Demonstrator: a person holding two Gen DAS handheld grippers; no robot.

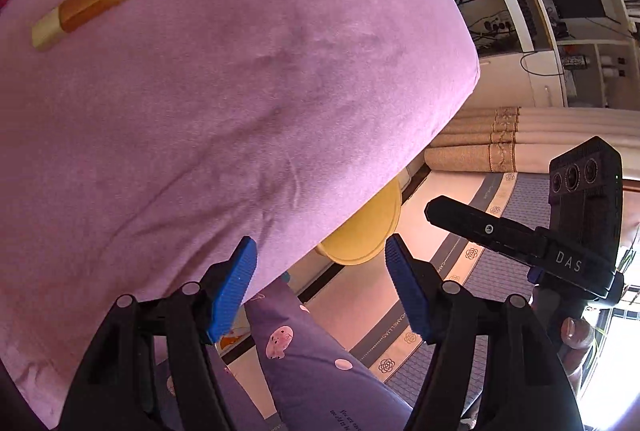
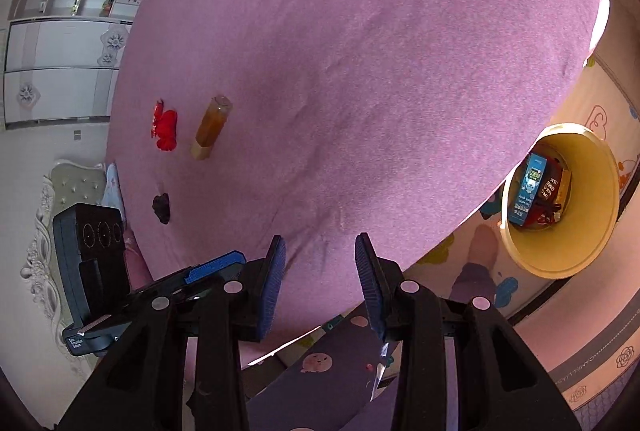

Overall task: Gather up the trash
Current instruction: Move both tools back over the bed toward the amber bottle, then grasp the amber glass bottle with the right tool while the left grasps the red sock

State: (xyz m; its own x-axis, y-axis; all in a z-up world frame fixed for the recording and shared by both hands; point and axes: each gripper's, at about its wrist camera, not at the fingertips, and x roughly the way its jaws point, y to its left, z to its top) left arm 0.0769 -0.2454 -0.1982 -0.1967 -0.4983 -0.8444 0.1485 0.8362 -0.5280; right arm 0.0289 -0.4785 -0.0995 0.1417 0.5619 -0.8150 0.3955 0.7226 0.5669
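Note:
On the pink bed [image 1: 240, 91] lies an amber bottle [image 1: 88, 5] with a pale cap, far up left of my left gripper [image 1: 320, 263]. That gripper is open and holds nothing. In the right wrist view the same bottle [image 2: 212, 127] lies beside a red wrapper [image 2: 165, 129], with a small dark scrap [image 2: 161, 207] nearer. My right gripper [image 2: 320, 267] hangs over the bed's near edge, open and empty. A yellow bin [image 2: 592, 191] on the floor to its right holds a blue carton [image 2: 528, 191] and red packaging.
The bin [image 1: 366, 231] is half hidden under the bed edge in the left wrist view. A leg in purple patterned fabric [image 2: 320, 371] stands below both grippers. Folded bedding [image 1: 520, 135] and shelves with cables [image 1: 520, 11] lie beyond; a patterned mat [image 2: 580, 371] covers the floor.

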